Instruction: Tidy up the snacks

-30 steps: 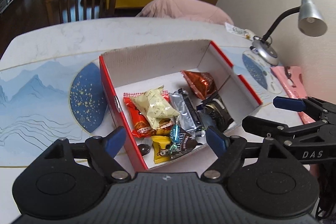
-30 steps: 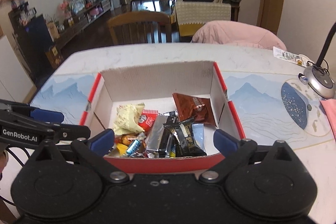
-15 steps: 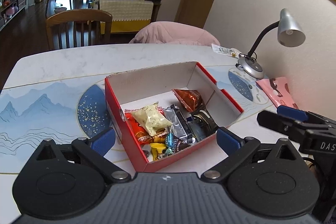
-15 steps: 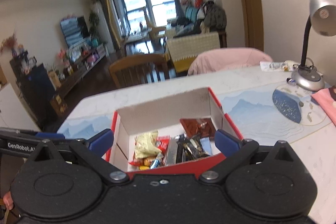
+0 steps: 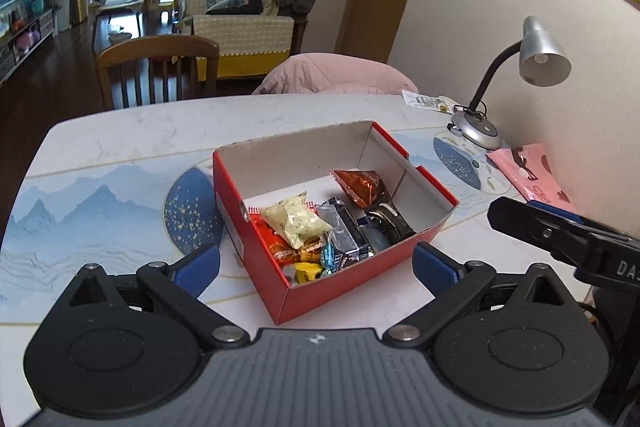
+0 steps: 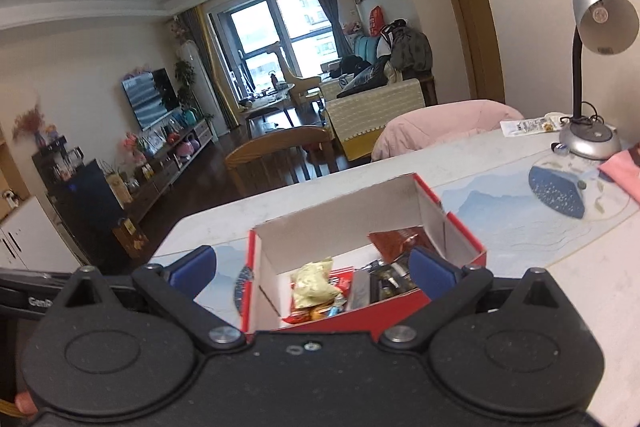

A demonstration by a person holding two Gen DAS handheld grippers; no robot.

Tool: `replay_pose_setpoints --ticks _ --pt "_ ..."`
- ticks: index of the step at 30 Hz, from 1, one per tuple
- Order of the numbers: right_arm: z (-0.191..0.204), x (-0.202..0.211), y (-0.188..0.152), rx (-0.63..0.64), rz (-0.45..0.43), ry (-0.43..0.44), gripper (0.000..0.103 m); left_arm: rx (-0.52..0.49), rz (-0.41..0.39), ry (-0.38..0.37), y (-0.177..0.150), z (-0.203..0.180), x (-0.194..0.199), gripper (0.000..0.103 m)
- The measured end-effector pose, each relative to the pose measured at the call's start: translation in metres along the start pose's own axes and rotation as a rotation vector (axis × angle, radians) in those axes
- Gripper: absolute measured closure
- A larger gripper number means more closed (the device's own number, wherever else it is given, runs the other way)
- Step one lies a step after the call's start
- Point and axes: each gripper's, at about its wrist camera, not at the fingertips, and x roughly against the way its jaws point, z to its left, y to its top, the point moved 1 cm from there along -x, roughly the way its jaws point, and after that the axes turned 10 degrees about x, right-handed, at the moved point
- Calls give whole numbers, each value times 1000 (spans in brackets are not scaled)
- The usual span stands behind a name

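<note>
snacks [image 5: 320, 227] in box [image 5: 352, 267] on table [image 5: 120, 131]

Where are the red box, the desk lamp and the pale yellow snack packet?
red box [image 5: 352, 269], left wrist view, near outer wall
desk lamp [image 5: 544, 55], left wrist view, shade
pale yellow snack packet [image 5: 294, 221], left wrist view, middle

— What colour is the box [image 5: 360, 263]?
— Red outside, white inside.
— And the snacks [image 5: 320, 223]?
— A pale yellow bag [image 5: 294, 221], a shiny brown one [image 5: 362, 187], a silver one [image 5: 340, 227] (some may be orange, hard to tell).
— The table mat [image 5: 100, 223]?
— Blue mountains, and a dark blue shape with gold dots.
— The lamp [image 5: 540, 53]?
— Silver.
</note>
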Motion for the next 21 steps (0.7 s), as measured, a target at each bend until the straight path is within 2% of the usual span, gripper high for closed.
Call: replay_pose_setpoints --ticks 4,13,21 --pt "4 0 -5 0 0 -26 0 -6 11 26 -5 -1 -2 0" --pt "14 3 -15 89 -18 -144 0 21 22 35 -7 0 -5 0" --pt "14 3 -14 90 -22 -160 0 35 22 55 -8 1 -7 0"
